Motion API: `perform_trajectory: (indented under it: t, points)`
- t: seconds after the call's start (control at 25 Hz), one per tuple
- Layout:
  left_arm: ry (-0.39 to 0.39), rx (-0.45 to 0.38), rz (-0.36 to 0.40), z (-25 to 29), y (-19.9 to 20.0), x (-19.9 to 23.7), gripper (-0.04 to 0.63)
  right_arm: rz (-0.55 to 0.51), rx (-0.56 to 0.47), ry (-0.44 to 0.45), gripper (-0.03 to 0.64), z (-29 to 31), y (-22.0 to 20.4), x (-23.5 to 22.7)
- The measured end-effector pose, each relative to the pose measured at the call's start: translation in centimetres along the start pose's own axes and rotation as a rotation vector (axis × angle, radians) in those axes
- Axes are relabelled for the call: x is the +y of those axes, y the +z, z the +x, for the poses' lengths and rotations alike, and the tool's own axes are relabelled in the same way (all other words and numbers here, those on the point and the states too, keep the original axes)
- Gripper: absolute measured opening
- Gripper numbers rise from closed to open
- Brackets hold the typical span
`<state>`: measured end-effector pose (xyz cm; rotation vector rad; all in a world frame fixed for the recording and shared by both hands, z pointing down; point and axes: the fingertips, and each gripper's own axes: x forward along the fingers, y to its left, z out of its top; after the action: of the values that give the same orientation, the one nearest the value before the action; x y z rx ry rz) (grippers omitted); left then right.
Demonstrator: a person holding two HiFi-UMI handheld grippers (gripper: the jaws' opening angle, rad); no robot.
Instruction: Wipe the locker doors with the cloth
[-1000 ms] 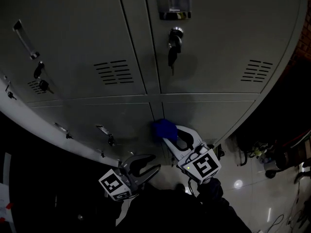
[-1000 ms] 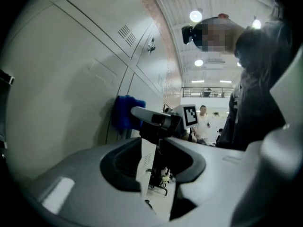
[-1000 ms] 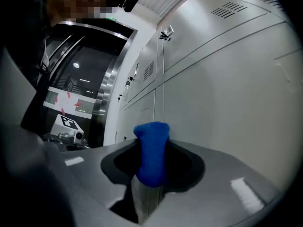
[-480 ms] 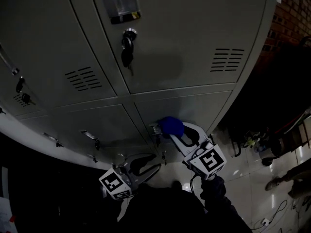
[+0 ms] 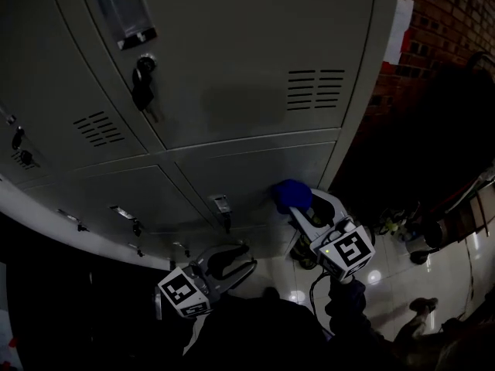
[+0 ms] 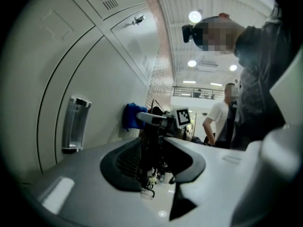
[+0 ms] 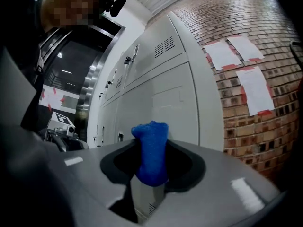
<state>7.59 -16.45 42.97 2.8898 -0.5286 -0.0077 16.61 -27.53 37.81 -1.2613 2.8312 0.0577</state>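
Note:
A bunched blue cloth [image 5: 292, 195] is clamped in my right gripper [image 5: 300, 207] and rests against the upper right part of a lower grey locker door [image 5: 247, 172]. In the right gripper view the cloth [image 7: 150, 141] sticks up between the jaws of that gripper [image 7: 152, 167]. My left gripper [image 5: 246, 263] hangs lower and to the left, off the lockers, shut with nothing in it. Its own view looks along the doors to the cloth [image 6: 131, 116] and the right gripper's marker cube [image 6: 182, 117].
Keys hang from a lock [image 5: 143, 83] on the upper door, under a label holder [image 5: 124, 10]. Vent slots [image 5: 315, 90] sit near that door's right edge. A brick wall with taped papers [image 7: 246, 79] adjoins the lockers. A person [image 6: 220, 122] stands behind on the glossy floor [image 5: 387, 277].
The right gripper has slid the cloth rightwards along the lower door towards the lockers' right edge, and the head view has swung right with it. The left gripper has stayed low and shut.

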Motion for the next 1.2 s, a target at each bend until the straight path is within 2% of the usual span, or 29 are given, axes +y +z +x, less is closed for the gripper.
perform_trajectory:
  t: [0.4,0.68,0.8,1.2]
  points:
    - [-0.018,0.018,0.023,2.2,-0.3,0.2,0.121,0.018,0.008,-0.072,0.143,-3.4,-0.7,-4.0]
    - [-0.028,0.02,0.017,1.7,-0.2,0.6,0.121,0.025,-0.008,-0.108,0.132,-3.6,-0.5,-3.8]
    - [-0.022,0.014,0.016,0.8,-0.4,1.0,0.121,0.033,-0.019,-0.059,0.127,-2.9,-0.4,-1.5]
    - [0.043,-0.033,0.005,-4.8,0.8,3.2,0.121,0.007,-0.011,0.212,0.127,5.0,-1.6,10.9]
